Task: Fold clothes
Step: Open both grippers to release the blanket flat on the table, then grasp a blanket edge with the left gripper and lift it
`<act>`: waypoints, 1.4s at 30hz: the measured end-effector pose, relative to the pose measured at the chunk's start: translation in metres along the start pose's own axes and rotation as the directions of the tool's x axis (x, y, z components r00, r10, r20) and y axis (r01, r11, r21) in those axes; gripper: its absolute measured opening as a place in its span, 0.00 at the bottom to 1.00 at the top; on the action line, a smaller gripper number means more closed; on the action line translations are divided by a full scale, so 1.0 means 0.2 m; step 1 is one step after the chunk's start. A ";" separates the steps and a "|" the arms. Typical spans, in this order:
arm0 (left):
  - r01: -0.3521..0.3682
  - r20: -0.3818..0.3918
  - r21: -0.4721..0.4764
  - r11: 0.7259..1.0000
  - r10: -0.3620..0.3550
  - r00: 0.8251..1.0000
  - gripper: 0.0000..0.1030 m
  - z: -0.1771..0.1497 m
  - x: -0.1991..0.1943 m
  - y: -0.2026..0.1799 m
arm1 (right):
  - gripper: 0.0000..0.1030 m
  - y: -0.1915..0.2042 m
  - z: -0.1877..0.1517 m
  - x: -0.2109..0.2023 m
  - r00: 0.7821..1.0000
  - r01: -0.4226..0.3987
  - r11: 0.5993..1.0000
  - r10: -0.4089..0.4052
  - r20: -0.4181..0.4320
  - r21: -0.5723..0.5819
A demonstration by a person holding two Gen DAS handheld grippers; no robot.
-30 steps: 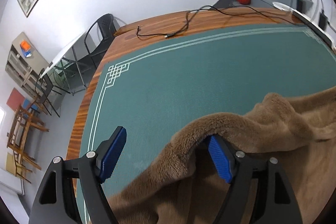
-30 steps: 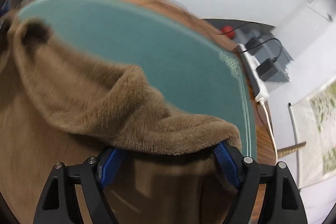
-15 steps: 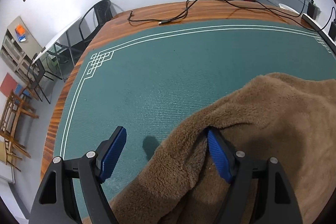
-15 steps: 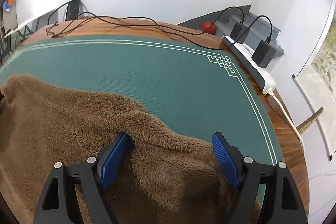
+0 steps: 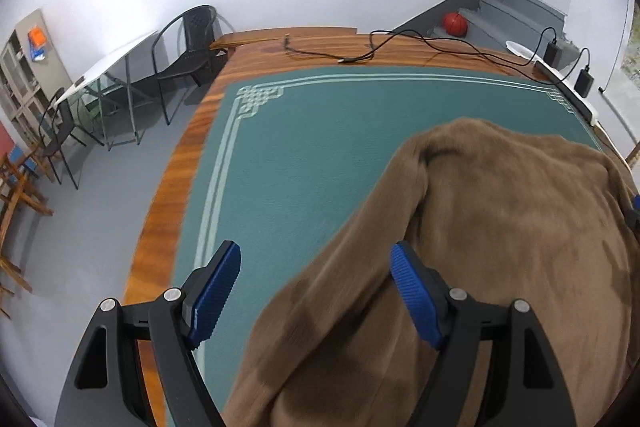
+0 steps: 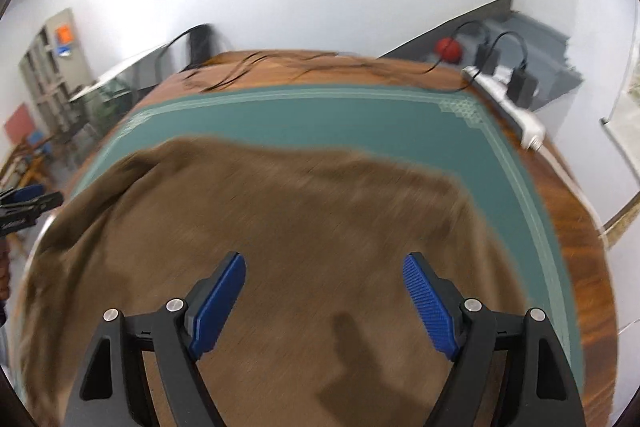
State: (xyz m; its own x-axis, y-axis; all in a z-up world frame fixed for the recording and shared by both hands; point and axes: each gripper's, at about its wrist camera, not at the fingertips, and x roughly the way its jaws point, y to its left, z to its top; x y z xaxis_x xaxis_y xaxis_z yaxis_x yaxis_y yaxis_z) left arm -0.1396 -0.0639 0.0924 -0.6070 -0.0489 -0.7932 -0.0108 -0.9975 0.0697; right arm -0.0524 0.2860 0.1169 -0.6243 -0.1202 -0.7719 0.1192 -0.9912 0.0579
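A brown fleece garment point(image 5: 500, 227) lies spread on the green table mat point(image 5: 304, 155), with a rounded fold at its far left corner. My left gripper point(image 5: 316, 279) hangs open above the garment's left edge, its right pad point(image 5: 412, 291) over the fleece and its left pad over bare mat. In the right wrist view the same brown garment point(image 6: 280, 227) fills the near part of the mat point(image 6: 360, 115), and my right gripper point(image 6: 324, 295) stands open above its middle, holding nothing. The tip of the left gripper point(image 6: 24, 203) shows at the left edge.
The wooden table point(image 5: 168, 187) carries black cables point(image 5: 400, 47) at its far edge and a white power strip point(image 6: 508, 107) with adapters at the far right. Chairs point(image 5: 188, 55) and a glass table stand on the left. A red ball point(image 5: 455, 23) sits on grey stairs.
Both grippers have let go of the fleece and lifted back from it. The raised folds they held one second ago now lie flat on the mat.
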 end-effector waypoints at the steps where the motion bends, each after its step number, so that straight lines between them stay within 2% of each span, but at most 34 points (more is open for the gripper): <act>1: 0.004 0.002 -0.003 1.000 -0.004 1.000 0.79 -0.05 -0.03 0.03 | 0.81 0.03 -0.05 -0.03 1.000 -0.022 1.000 0.022 -0.010 -0.004; 6: 0.001 0.017 0.006 1.000 -0.001 1.000 0.79 -0.33 -0.20 0.17 | 0.81 0.19 -0.29 -0.17 0.992 -0.113 0.993 0.111 -0.058 -0.034; 8: -0.028 0.030 0.022 0.999 0.027 0.999 0.79 -0.46 -0.27 0.22 | 0.81 0.26 -0.38 -0.21 0.989 -0.133 0.990 0.129 -0.066 -0.052; 11: -0.032 0.042 0.020 0.999 0.031 0.999 0.79 -0.60 -0.34 0.30 | 0.81 0.34 -0.51 -0.22 0.987 -0.143 0.987 0.137 -0.083 -0.072; 16: 0.055 0.031 -0.046 0.997 -0.054 0.998 0.79 -0.81 -0.41 0.42 | 0.81 0.43 -0.68 -0.19 0.989 -0.126 0.986 0.117 -0.089 -0.105; 20: 0.160 -0.004 -0.119 0.980 -0.162 0.987 0.79 -0.95 -0.40 0.49 | 0.81 0.45 -0.75 -0.16 0.994 -0.085 0.988 0.076 -0.074 -0.132; 24: 0.238 -0.010 -0.143 0.961 -0.242 0.970 0.79 -1.07 -0.41 0.48 | 0.81 0.45 -0.80 -0.15 0.997 -0.063 0.987 0.055 -0.058 -0.148; 29: 0.252 -0.018 -0.129 0.959 -0.256 0.966 0.79 -1.12 -0.40 0.40 | 0.82 0.47 -0.83 -0.15 0.998 -0.049 0.985 0.042 -0.047 -0.164; 33: 0.206 -0.003 -0.073 0.976 -0.206 0.978 0.78 -1.15 -0.41 0.38 | 0.86 0.46 -0.83 -0.15 0.996 -0.079 0.987 0.074 -0.044 -0.138; 35: 0.179 -0.001 -0.050 0.983 -0.179 0.984 0.70 -1.16 -0.41 0.36 | 0.87 0.45 -0.84 -0.15 0.995 -0.091 0.988 0.087 -0.039 -0.127; 38: 0.180 -0.004 -0.066 0.981 -0.181 0.983 0.49 -1.15 -0.42 0.37 | 0.87 0.45 -0.84 -0.16 0.995 -0.098 0.988 0.094 -0.036 -0.120; 40: 0.181 -0.005 -0.076 0.981 -0.182 0.983 0.29 -1.15 -0.42 0.37 | 0.87 0.45 -0.84 -0.16 0.995 -0.101 0.988 0.098 -0.034 -0.116; 42: 0.182 -0.006 -0.086 0.980 -0.183 0.983 0.20 -1.14 -0.43 0.37 | 0.87 0.45 -0.84 -0.16 0.994 -0.103 0.988 0.100 -0.033 -0.114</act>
State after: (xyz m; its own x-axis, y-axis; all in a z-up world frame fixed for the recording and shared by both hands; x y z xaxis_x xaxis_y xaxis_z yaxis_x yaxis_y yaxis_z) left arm 0.0933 -0.1450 0.0272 -0.5896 0.1344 -0.7965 -0.0526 -0.9904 -0.1281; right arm 0.1076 0.2104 0.0398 -0.5836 -0.2169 -0.7826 0.2703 -0.9606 0.0647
